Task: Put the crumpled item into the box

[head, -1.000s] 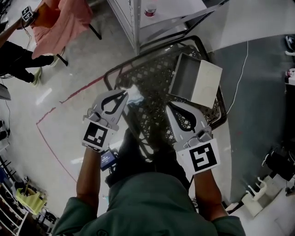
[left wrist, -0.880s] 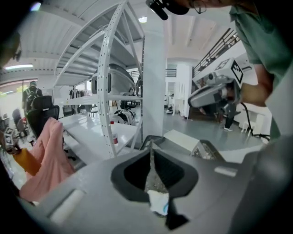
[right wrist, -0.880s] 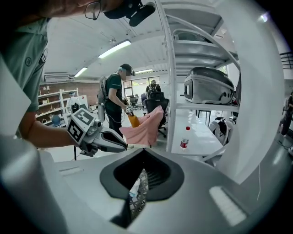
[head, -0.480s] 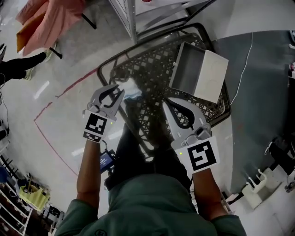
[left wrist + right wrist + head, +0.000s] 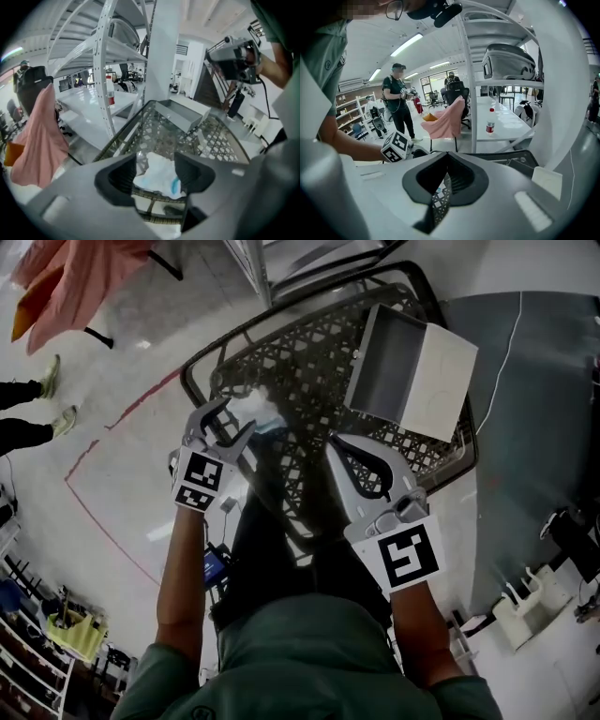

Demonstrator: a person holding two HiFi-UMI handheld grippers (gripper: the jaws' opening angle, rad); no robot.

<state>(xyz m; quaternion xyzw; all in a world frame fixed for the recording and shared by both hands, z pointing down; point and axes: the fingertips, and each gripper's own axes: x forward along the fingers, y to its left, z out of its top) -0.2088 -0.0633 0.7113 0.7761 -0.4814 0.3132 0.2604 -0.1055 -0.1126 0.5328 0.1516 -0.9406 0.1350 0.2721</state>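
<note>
The crumpled white and blue item (image 5: pixel 255 415) lies at the near left rim of the black mesh basket (image 5: pixel 190 382). My left gripper (image 5: pixel 234 418) reaches over that rim. Its jaws are opening, and the item (image 5: pixel 159 176) sits loose between them on the mesh. An open grey box (image 5: pixel 384 367) with a white lid lies at the basket's far right, well apart from both grippers; the left gripper view shows the box (image 5: pixel 180 112) ahead. My right gripper (image 5: pixel 336 444) hangs over the basket's near side, shut and holding nothing, its tips (image 5: pixel 447 154) together.
A white metal shelf rack (image 5: pixel 105 61) stands behind the basket. A pink cloth (image 5: pixel 66 277) hangs over a chair at the far left. A person (image 5: pixel 396 103) stands by it, holding grippers. A red bottle (image 5: pixel 490 126) stands on a white table. A cable (image 5: pixel 497 399) crosses the grey floor at the right.
My left gripper has moved forward over the basket's rim with the crumpled item, and its jaws have spread apart around it. The right gripper has hardly shifted.
</note>
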